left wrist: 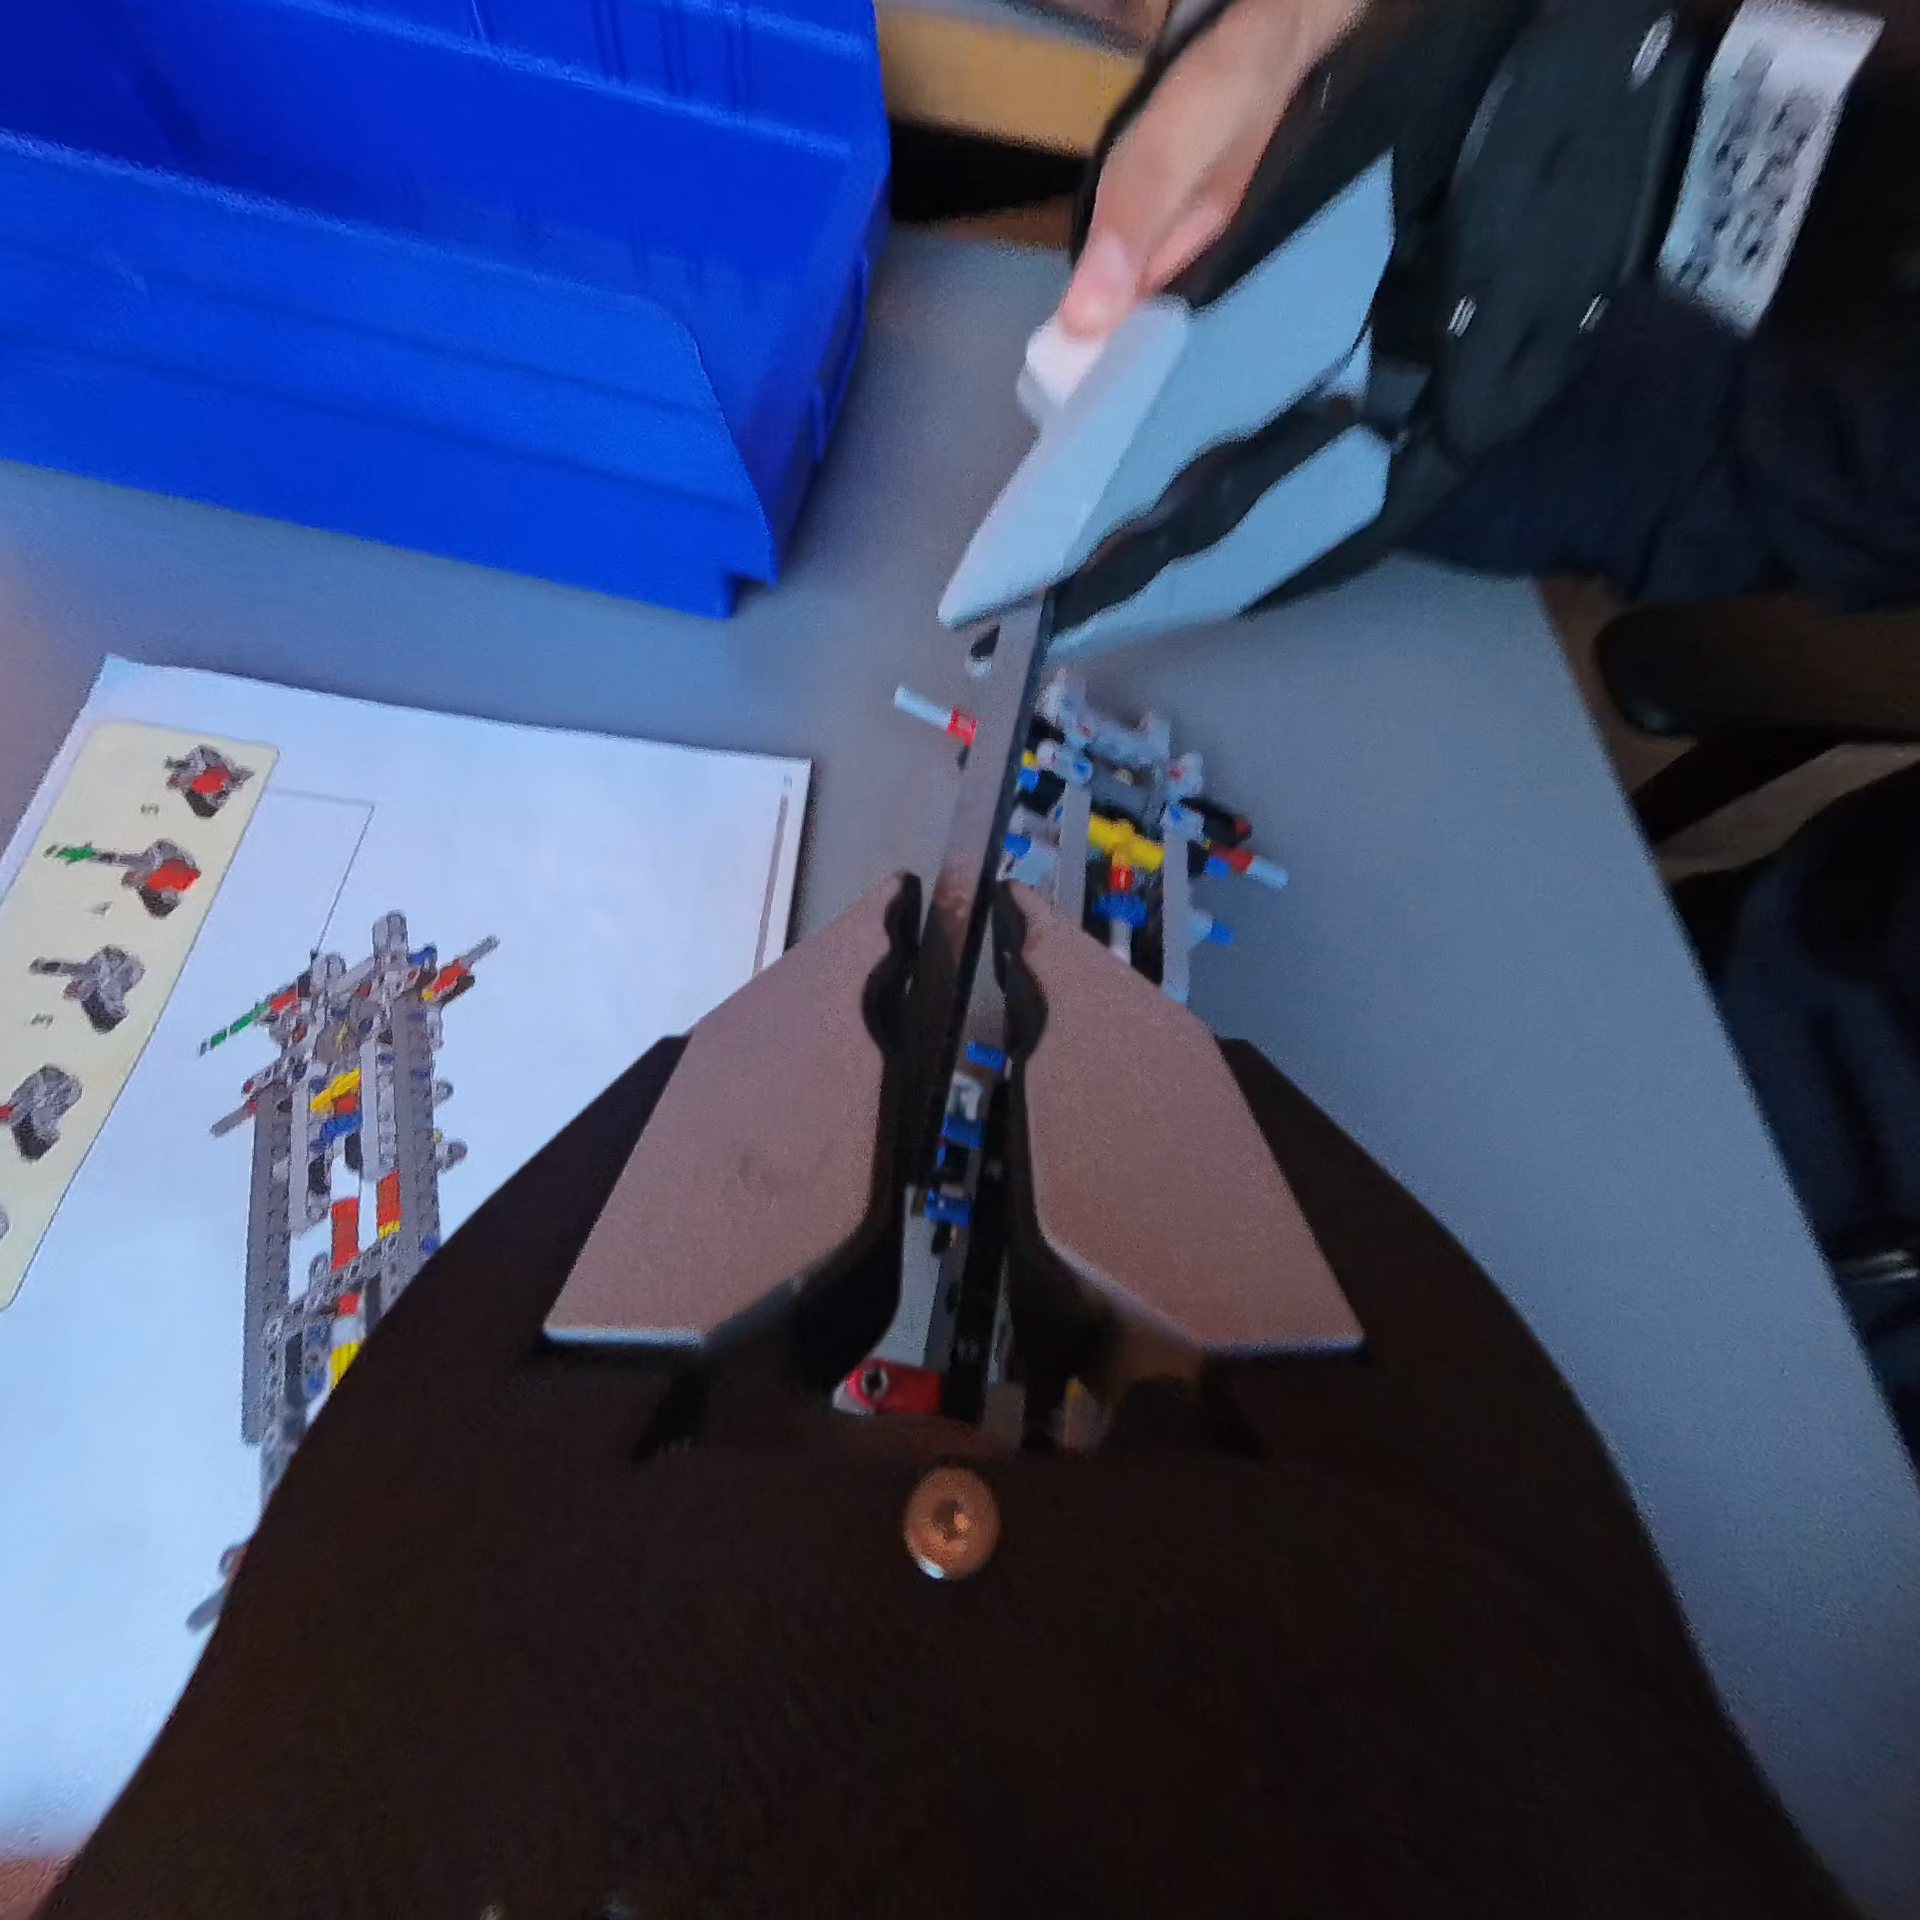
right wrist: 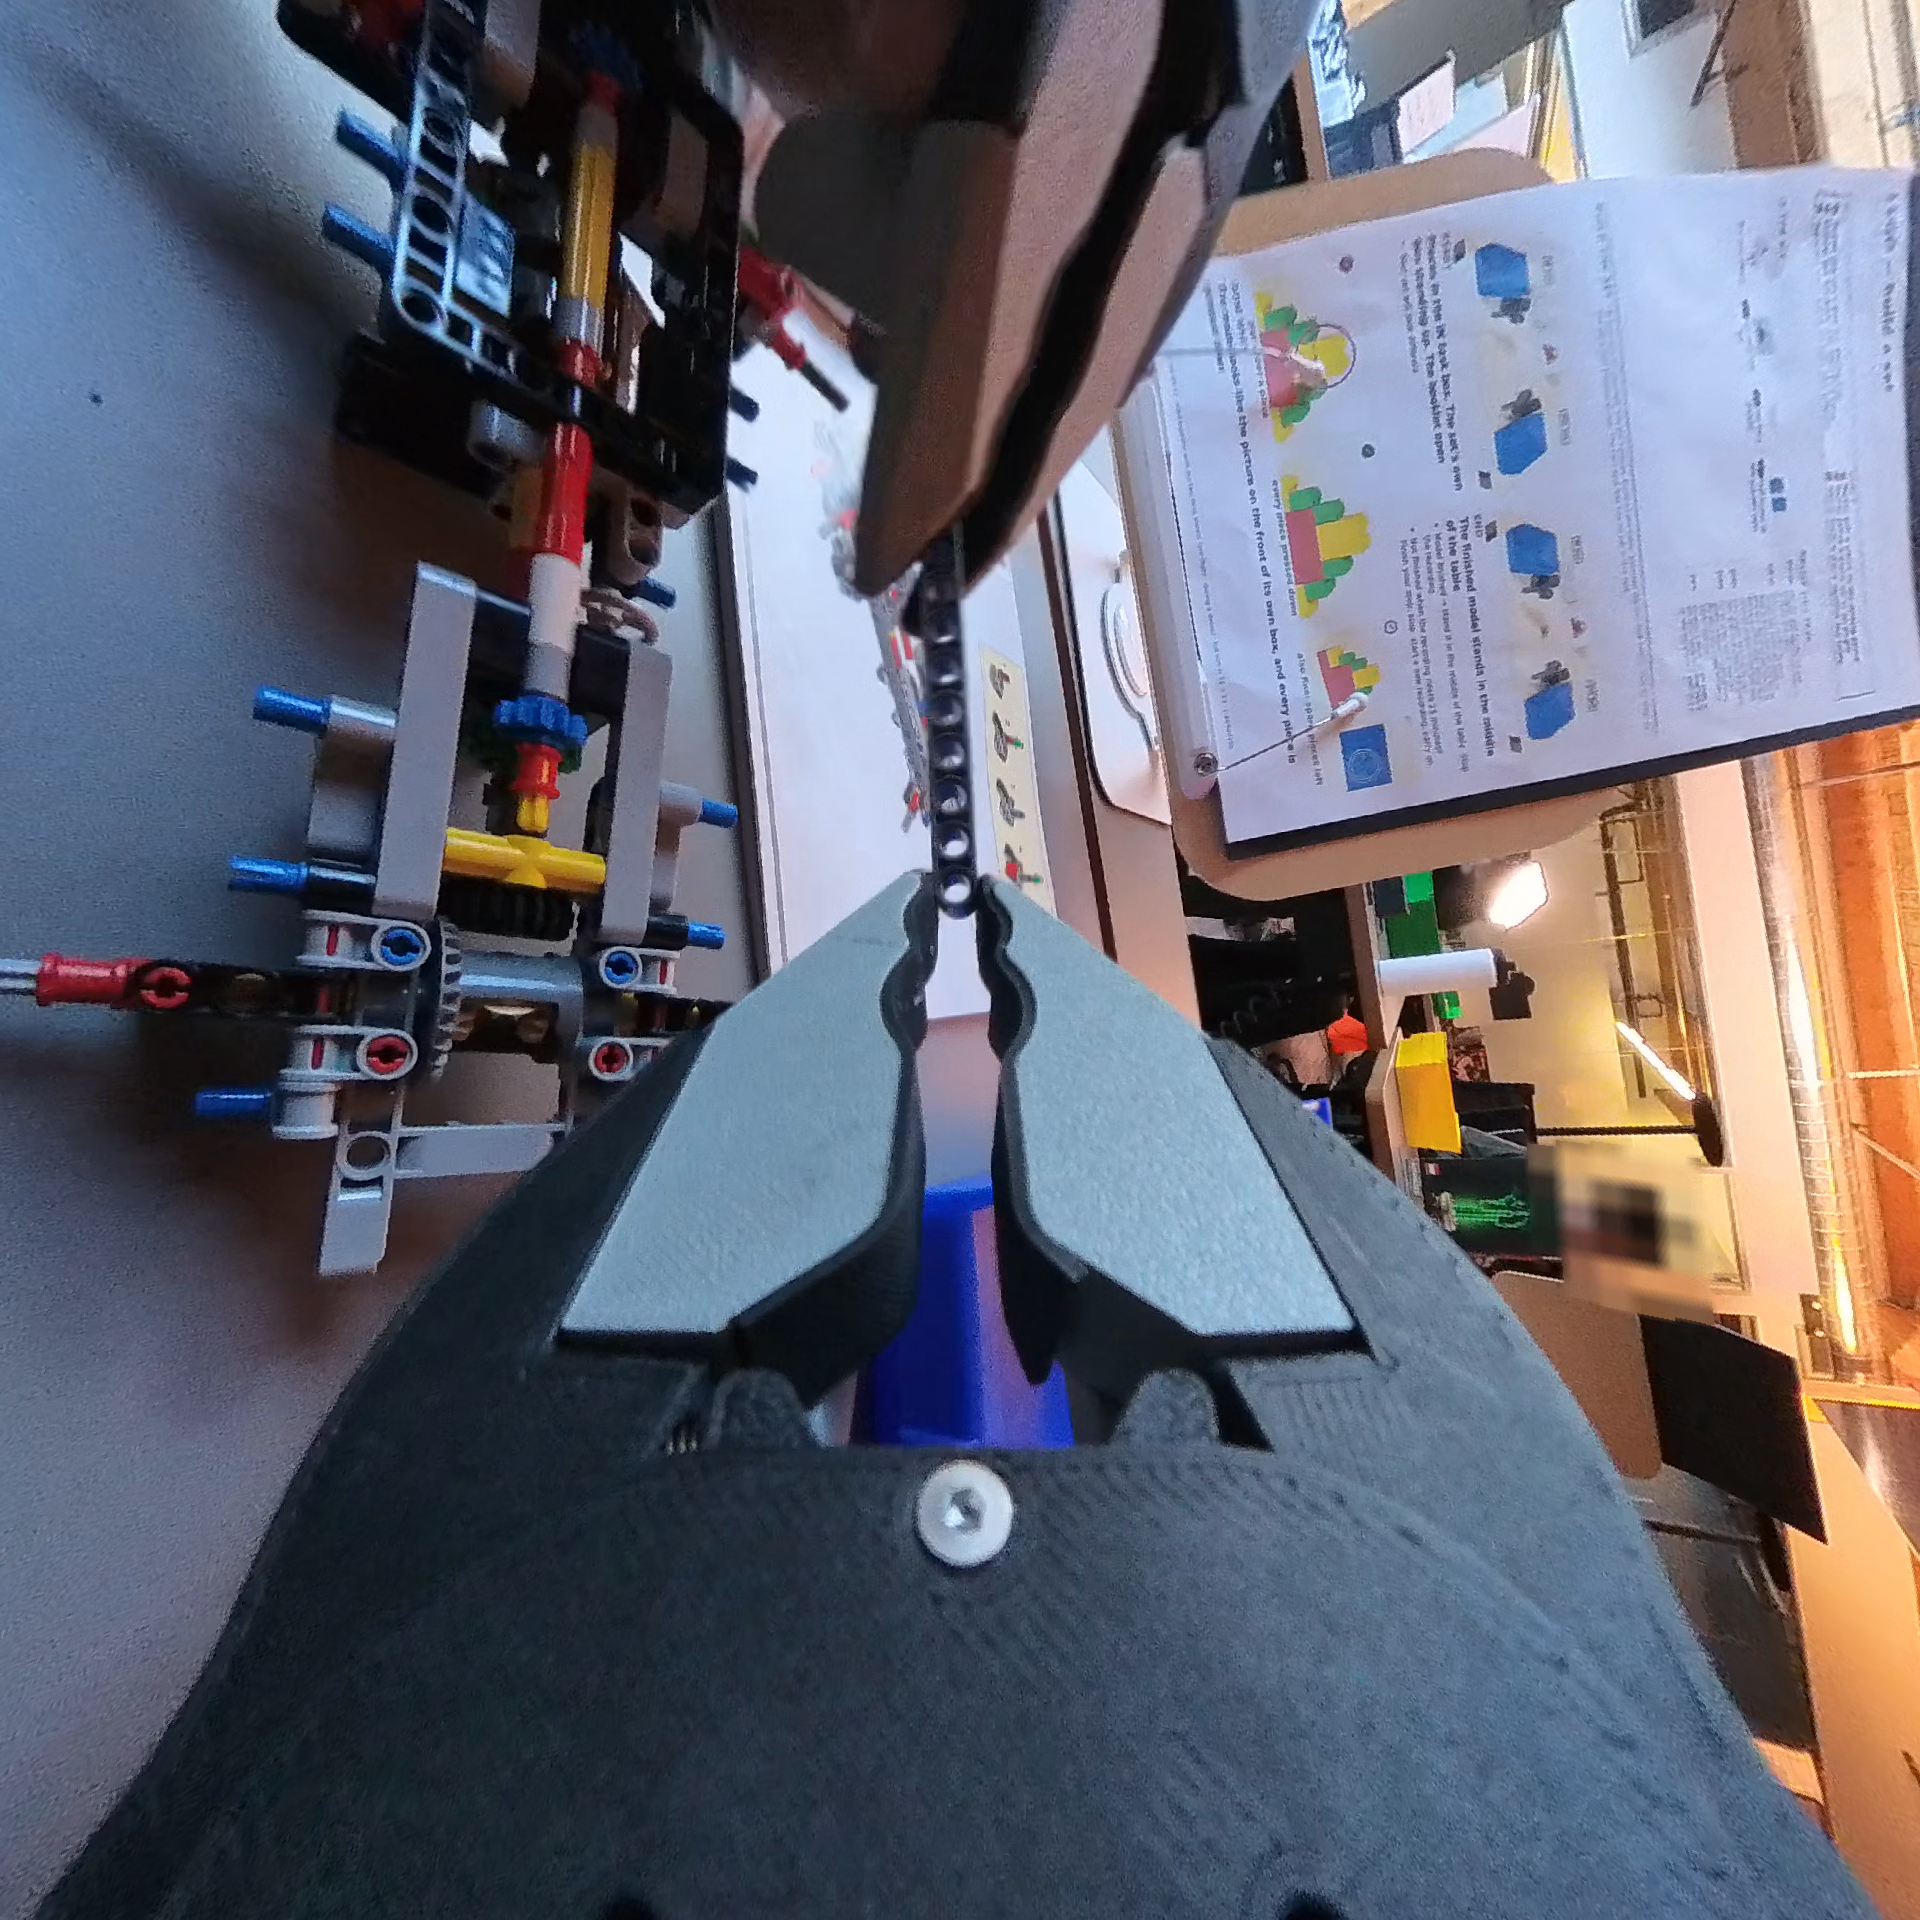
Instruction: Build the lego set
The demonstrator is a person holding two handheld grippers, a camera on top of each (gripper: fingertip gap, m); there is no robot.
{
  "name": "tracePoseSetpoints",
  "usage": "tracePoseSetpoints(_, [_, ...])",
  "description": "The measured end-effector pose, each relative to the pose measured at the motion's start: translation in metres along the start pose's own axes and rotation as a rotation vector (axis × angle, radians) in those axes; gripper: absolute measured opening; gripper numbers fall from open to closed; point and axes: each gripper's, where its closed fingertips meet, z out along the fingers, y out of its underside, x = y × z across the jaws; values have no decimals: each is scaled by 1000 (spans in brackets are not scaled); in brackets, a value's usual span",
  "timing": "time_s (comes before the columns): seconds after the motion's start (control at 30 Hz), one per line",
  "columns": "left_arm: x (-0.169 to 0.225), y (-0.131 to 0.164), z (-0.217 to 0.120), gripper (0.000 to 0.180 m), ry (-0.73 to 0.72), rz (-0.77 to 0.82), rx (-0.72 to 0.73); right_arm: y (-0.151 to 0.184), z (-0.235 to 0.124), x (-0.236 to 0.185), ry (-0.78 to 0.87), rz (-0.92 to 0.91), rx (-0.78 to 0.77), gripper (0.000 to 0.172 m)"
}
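Observation:
A long black beam with holes spans between my two grippers, above the grey table. My right gripper is shut on one end of the beam; it also shows in the left wrist view, held by a person's hand. My left gripper has the beam's other end between its pads, lying along the left pad, with a slit of light at the right pad, so it counts as open. It also shows in the right wrist view. A grey, black and yellow brick model lies under the beam.
An open instruction booklet lies left of the model. A blue bin stands at the back left. A small grey and red pin lies loose by the beam. A clipboard with a printed sheet stands past the table. Left tips to right tips: about 5 cm.

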Motion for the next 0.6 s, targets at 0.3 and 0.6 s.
tracePoseSetpoints(0.3, [-6,11,14,6,-108,251,-152,20,3,-34,-335,325,65,24])
tracePoseSetpoints(0.6, [-14,14,16,6,-75,416,-212,22,1,-37,-469,544,139,7])
